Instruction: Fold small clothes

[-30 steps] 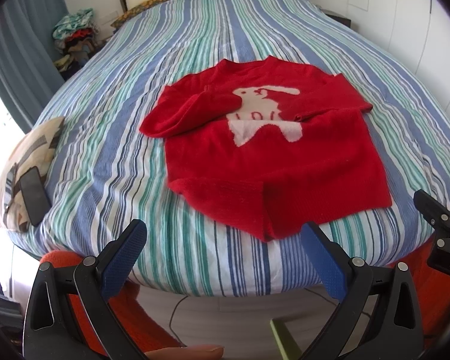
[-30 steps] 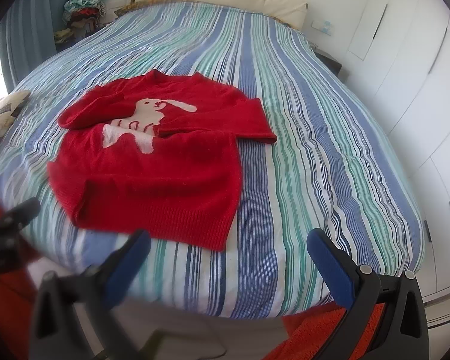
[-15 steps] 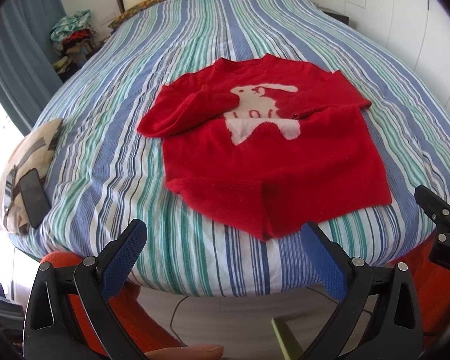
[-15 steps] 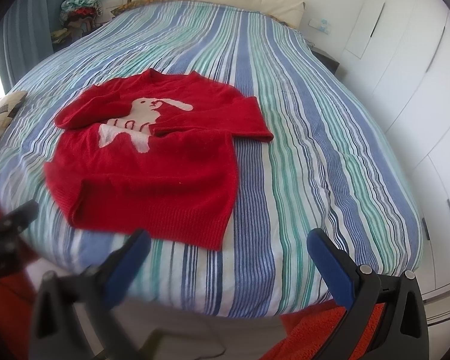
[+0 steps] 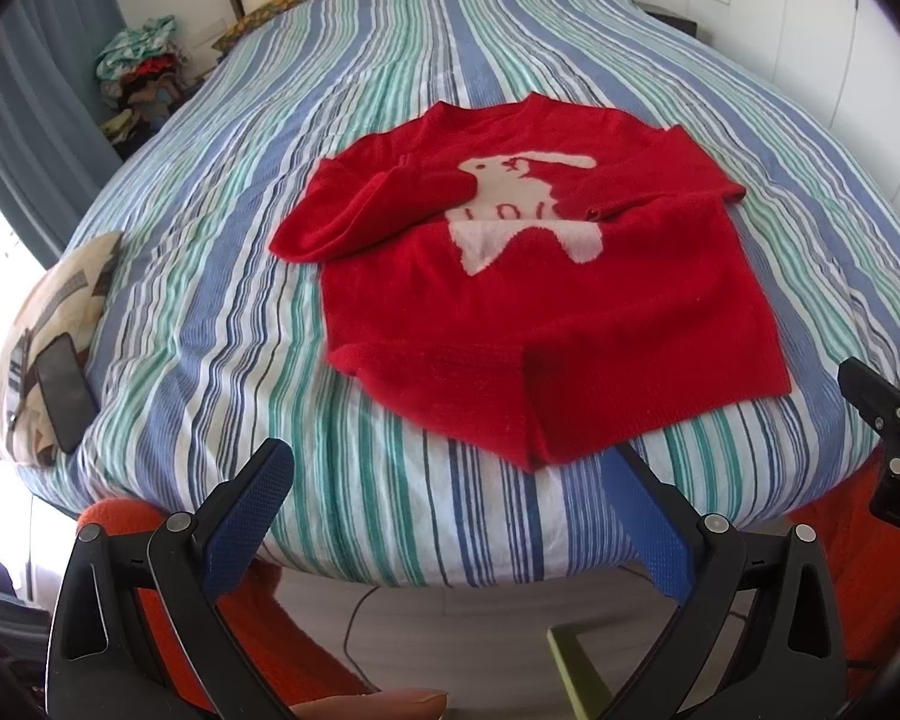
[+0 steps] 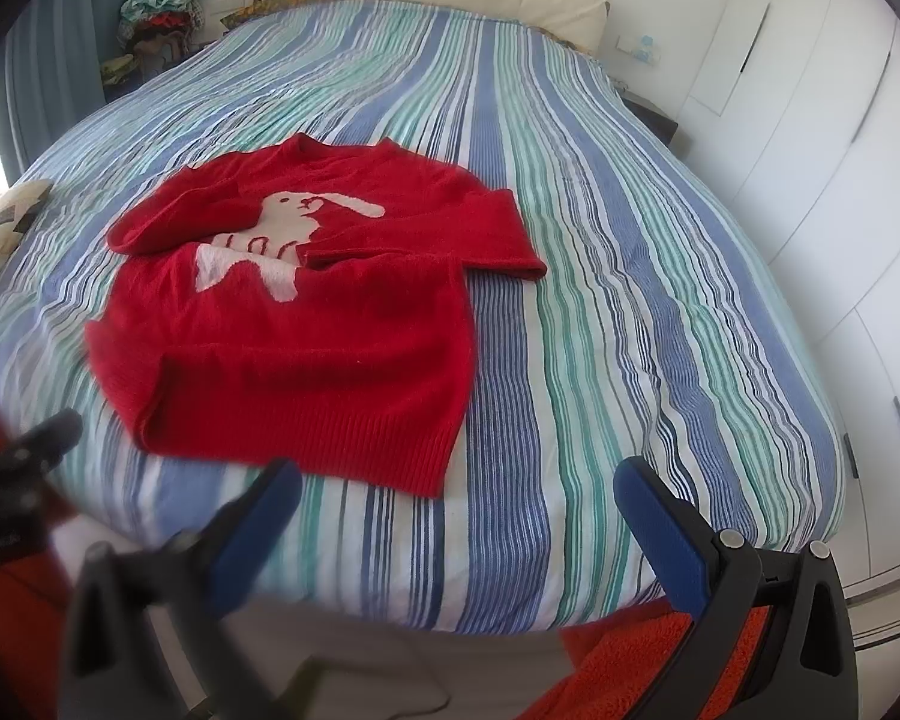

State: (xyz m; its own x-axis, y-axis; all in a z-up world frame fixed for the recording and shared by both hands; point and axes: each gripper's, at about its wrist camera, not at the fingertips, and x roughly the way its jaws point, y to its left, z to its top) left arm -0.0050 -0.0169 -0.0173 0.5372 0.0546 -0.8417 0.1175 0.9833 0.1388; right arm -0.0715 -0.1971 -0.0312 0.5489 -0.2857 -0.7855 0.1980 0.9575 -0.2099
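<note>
Your red knitted sweater with the pale rabbit motif (image 5: 546, 300) lies flat near the foot of the bed with the blue, green and white striped cover (image 5: 390, 60), collar toward the headboard and ribbed hem toward you. Both sleeves are already crossed in over the chest, the ends meeting on the rabbit, so the sleeve step looks done and the body fold is what remains. Your left tongs (image 5: 450, 516) hang just off the foot edge with the blue pads spread wide and nothing between them; your right tongs (image 6: 468, 516) do the same, wide apart and empty, aimed at the bare stripes beside the sweater's right side. The next move, as I judge it, calls for bringing both tongs onto the hem corners, pinching the thick rib cleanly, and carrying it up toward the collar; the near hem is buckled in the middle, so take a corner each or the fold will go crooked. Further out, a patterned cushion with a dark phone (image 5: 66, 390) on it sits at the left edge of the bed, and a heap of clothes (image 5: 138, 72) lies beyond the far corner. Compared with a second ago, the sweater sits slightly higher in both views, and neither pair of tongs has changed its spread.
</note>
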